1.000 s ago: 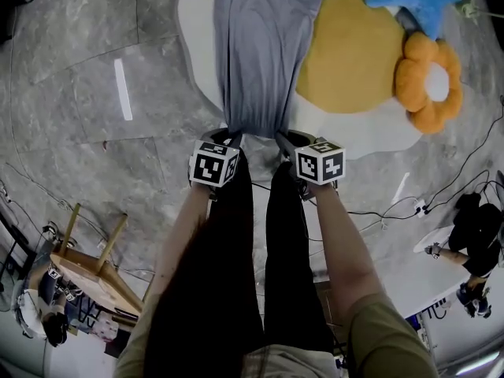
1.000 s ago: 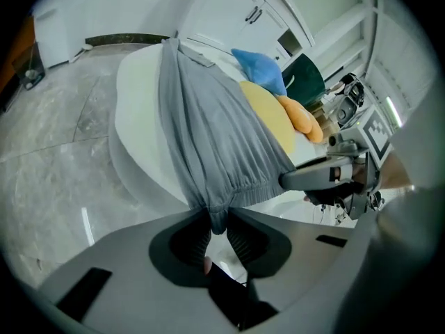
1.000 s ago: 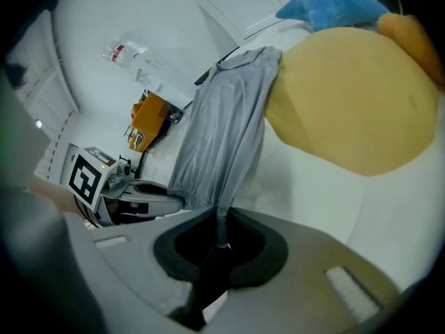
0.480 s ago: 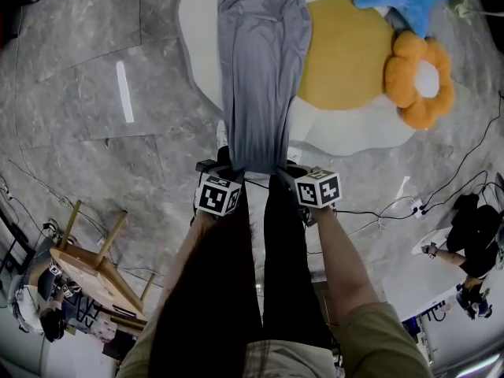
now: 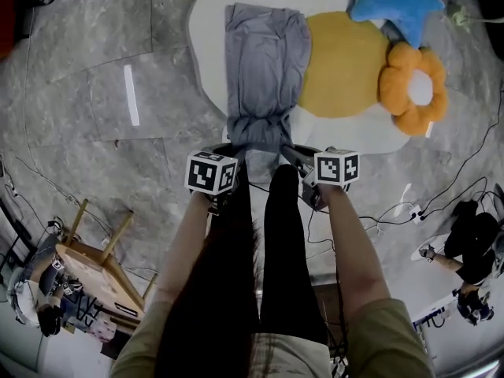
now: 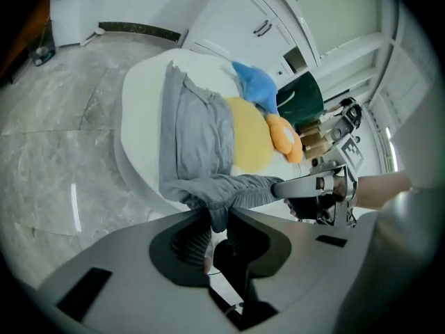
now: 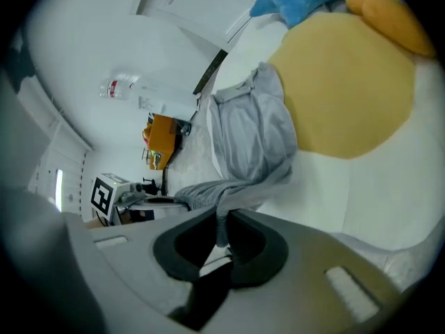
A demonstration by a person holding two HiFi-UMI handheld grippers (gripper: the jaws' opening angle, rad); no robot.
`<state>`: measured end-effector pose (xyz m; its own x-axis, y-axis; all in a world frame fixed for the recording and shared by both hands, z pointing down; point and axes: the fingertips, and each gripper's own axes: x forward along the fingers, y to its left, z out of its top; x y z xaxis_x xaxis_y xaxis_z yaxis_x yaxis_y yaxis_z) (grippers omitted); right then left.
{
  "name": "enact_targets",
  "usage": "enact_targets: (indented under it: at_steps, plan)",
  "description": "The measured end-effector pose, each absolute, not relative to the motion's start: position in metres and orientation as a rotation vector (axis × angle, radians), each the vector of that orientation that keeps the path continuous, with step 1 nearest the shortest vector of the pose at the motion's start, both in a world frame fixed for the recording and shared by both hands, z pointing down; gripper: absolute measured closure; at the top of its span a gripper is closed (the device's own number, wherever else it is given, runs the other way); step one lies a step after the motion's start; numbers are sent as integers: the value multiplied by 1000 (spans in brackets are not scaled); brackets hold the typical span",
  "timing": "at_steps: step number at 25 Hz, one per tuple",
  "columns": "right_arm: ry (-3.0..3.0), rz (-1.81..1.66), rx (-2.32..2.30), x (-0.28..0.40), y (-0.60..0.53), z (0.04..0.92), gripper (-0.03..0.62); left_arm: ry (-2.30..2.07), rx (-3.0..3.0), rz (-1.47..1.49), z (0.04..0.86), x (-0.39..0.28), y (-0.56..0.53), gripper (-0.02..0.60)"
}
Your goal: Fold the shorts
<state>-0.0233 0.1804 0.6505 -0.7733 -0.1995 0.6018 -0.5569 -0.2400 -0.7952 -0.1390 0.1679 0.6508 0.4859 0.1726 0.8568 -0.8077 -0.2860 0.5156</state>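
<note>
The grey shorts point(image 5: 264, 61) lie lengthwise on a white mat point(image 5: 206, 30) in the upper middle of the head view, just left of its yellow round patch point(image 5: 346, 65). Their near edge is bunched (a tight, gathered band) and strung between the two claws. The left claw point(image 6: 217, 220) pinches one corner of that edge and the right claw point(image 7: 222, 232) the other, jaws pressed onto the cloth.
</note>
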Motion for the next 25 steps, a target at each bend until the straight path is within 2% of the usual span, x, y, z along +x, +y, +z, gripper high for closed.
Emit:
enact_targets:
  at_steps: [10, 19, 20, 22, 25]
  plan:
    - [-1765, 2307, 1053, 12, -12, 651, 563, -633, 1685, 1071, 662, -106, -33, 505]
    - [-1604, 2328, 1262, 48, -95, 698, 563, -663, 1781, 1113, 689, -73, -125, 500]
    - [-1581, 2325, 1289, 54, -103, 704, 563, -695, 1788, 1119, 692, -71, -135, 502]
    - [-1537, 2290, 1354, 66, -112, 716, 563, -780, 1789, 1131, 698, -74, -154, 555]
    - [-1530, 2247, 1384, 72, -117, 727, 563, -807, 1778, 1131, 706, -77, -163, 555]
